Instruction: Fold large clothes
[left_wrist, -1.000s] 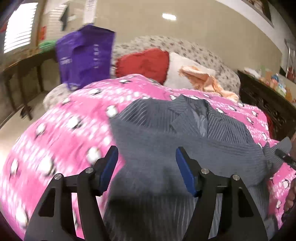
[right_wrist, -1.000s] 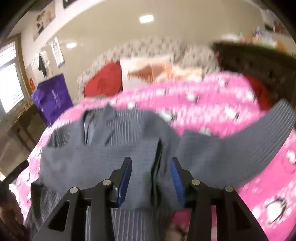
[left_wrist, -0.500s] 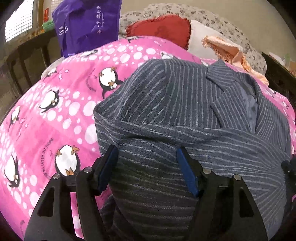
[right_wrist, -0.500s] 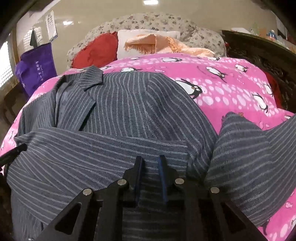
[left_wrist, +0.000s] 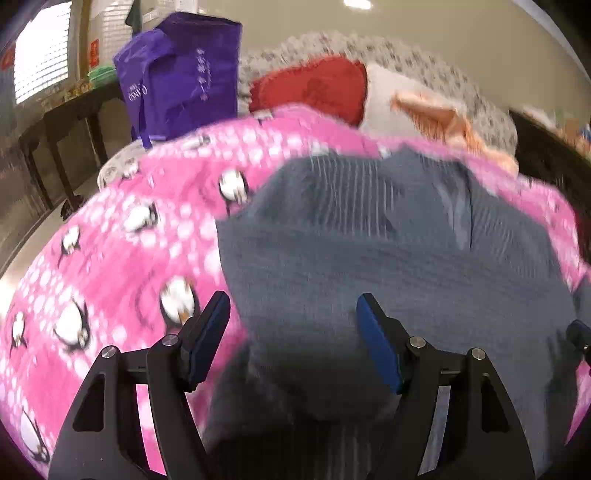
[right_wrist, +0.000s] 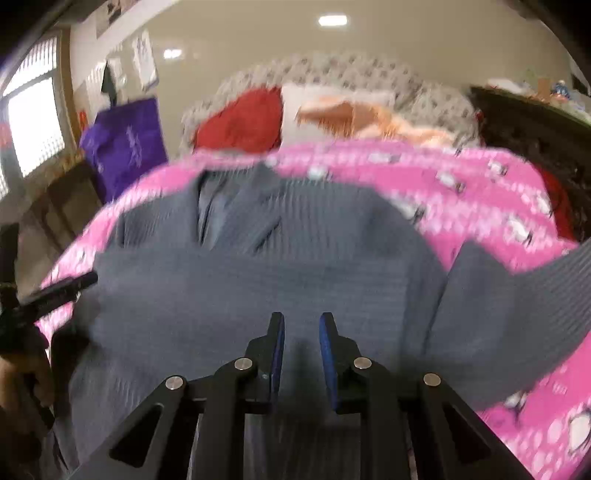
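A grey pinstriped suit jacket (left_wrist: 369, 258) lies front up on a pink penguin blanket (left_wrist: 110, 258), collar at the far end, one sleeve folded across its body. My left gripper (left_wrist: 293, 314) is open and empty, raised above the jacket's left edge. In the right wrist view the jacket (right_wrist: 258, 280) fills the middle; its other sleeve (right_wrist: 517, 295) stretches to the right over the blanket (right_wrist: 480, 184). My right gripper (right_wrist: 301, 332) hovers above the folded sleeve, jaws a little apart, holding nothing. Both views are blurred.
A purple bag (left_wrist: 181, 77) stands at the bed's far left by a dark table (left_wrist: 55, 122). A red cushion (left_wrist: 314, 88), white pillow and peach cloth (left_wrist: 443, 122) lie at the headboard. A dark wooden cabinet (right_wrist: 535, 129) stands at right.
The right gripper had pinched the folded sleeve down on the jacket; it has let go, opened a little and lifted. The left gripper has also risen, still open.
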